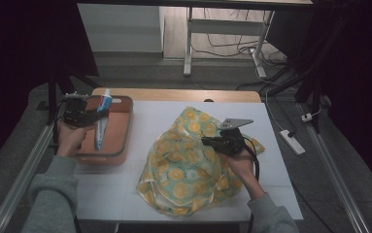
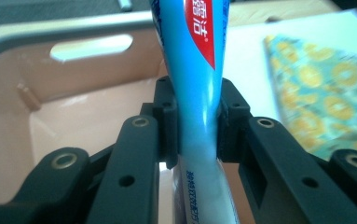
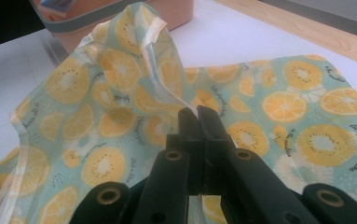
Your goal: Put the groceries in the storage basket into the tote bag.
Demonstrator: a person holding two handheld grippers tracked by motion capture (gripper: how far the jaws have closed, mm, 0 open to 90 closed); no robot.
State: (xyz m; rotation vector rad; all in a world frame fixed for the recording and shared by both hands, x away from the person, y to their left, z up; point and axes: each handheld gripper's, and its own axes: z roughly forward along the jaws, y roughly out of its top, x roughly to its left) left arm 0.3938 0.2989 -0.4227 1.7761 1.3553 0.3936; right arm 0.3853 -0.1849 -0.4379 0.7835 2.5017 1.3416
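Over the tray (image 1: 125, 127) at the surface's left edge, a toothpaste tube (image 1: 102, 121) is pinched by the left gripper (image 1: 95, 116), while the bag's (image 1: 186, 160) rim is clamped by the right gripper (image 1: 204, 141), so insertion is judged next.

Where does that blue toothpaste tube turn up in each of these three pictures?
High view: the toothpaste tube is at left, over the pink tray, clamped in the left gripper.
Left gripper view: it stands upright in the centre, squeezed between the two black jaws, running off the top edge.
Right gripper view: I cannot make it out there.
Shared landmark: the lemon-print bag, pinched by the right gripper.
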